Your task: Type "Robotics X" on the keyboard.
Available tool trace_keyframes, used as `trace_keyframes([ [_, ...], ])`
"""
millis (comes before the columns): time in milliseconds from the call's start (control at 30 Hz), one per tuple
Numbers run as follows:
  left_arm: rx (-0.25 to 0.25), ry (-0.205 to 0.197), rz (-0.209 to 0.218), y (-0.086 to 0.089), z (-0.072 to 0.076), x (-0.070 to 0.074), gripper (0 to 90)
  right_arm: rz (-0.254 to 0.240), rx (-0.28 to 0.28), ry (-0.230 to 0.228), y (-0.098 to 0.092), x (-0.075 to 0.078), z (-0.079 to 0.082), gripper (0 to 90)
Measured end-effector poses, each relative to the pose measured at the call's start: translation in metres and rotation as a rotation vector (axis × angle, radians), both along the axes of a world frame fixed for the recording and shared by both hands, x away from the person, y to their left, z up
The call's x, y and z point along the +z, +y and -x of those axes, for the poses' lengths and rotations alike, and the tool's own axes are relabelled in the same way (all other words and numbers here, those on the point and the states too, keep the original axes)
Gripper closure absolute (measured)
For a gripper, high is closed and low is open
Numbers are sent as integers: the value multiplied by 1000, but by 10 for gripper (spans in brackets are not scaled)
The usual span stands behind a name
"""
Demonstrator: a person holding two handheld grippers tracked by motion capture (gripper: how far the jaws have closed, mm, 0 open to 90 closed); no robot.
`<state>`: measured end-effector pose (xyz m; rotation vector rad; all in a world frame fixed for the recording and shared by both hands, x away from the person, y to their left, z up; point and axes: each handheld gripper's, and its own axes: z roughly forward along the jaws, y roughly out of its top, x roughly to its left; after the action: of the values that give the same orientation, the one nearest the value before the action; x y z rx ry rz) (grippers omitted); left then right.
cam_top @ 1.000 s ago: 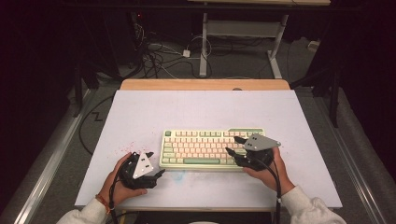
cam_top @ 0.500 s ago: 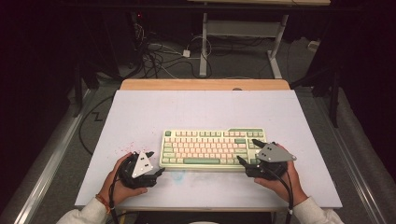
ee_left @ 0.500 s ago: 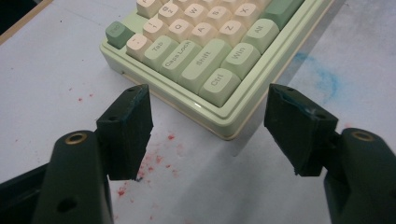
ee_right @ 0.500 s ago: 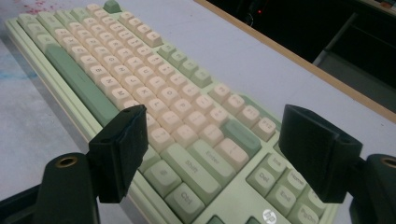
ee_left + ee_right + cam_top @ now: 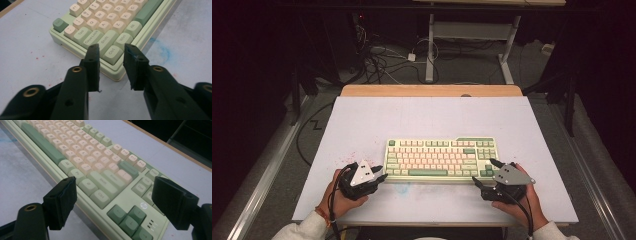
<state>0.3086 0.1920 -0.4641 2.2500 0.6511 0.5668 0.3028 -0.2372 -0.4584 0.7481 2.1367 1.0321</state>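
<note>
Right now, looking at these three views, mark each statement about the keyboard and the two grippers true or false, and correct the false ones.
1. The keyboard lies flat on the white table top. True.
2. The left gripper points at the keyboard's corner near the Ctrl key. True.
3. The right gripper is clamped shut on a mouse. False: its jaws stand wide apart, empty, at the keyboard's arrow-key corner.
4. The keyboard's keys are all black. False: they are cream, pale pink and green.
5. The left gripper's jaws have just been closing, nothing pressed between them. True.
</note>
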Motion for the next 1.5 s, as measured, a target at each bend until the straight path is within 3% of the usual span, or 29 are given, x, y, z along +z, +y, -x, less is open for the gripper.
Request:
trace_keyframes([
  [233,-28,33,-1,-12,-5,10,874,17,3,5,2,-3,1,207],
  [533,-59,63,24,-31,-17,21,877,38,13,15,6,-7,1,208],
  [1133,-93,84,-39,-72,-53,28,877,69,13,25,7,-10,-1,210],
  [1500,-118,108,-109,-99,-70,26,876,80,12,29,6,-11,-2,210],
])
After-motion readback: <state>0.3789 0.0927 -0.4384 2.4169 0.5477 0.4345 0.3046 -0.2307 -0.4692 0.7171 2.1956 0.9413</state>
